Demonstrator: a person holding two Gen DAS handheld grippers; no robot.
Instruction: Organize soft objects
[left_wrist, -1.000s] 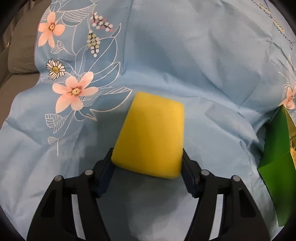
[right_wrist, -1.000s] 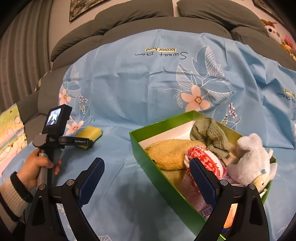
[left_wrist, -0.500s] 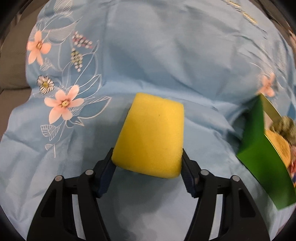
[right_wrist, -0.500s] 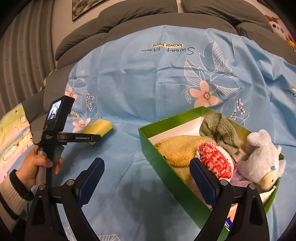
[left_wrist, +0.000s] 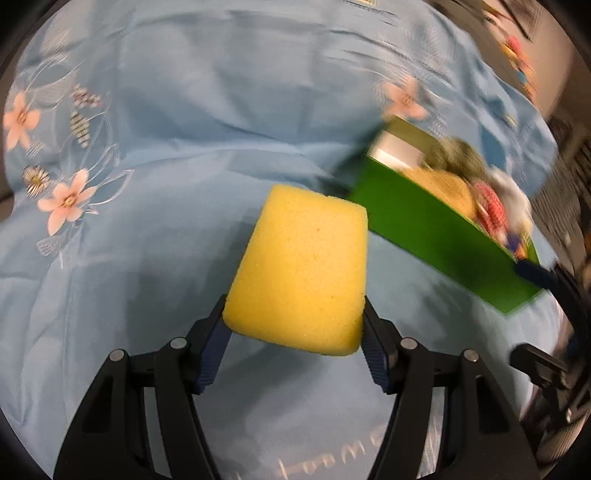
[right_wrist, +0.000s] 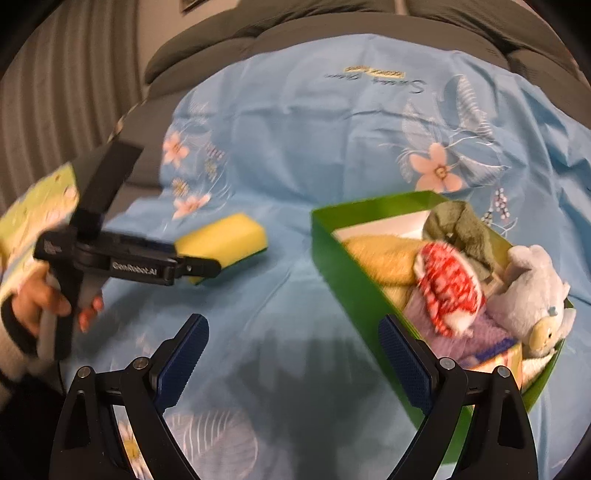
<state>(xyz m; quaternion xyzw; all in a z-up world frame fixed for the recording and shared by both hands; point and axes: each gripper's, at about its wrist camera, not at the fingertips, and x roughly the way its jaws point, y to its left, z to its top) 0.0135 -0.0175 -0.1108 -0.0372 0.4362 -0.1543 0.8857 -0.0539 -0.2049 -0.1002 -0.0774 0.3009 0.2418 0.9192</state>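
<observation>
1. Left wrist view: the left tool (left_wrist: 295, 332) clamps a yellow sponge (left_wrist: 303, 266) between its pads, held above the blue sheet (left_wrist: 221, 129), beside the green box (left_wrist: 436, 236).
2. Right wrist view: the right tool (right_wrist: 291, 350) stands wide and empty, near the box's (right_wrist: 347, 273) near wall.
3. Box contents: towels, a red-and-white toy (right_wrist: 448, 288), a white plush (right_wrist: 535, 295).
4. A hand (right_wrist: 48, 302) grips the left tool's handle.
</observation>
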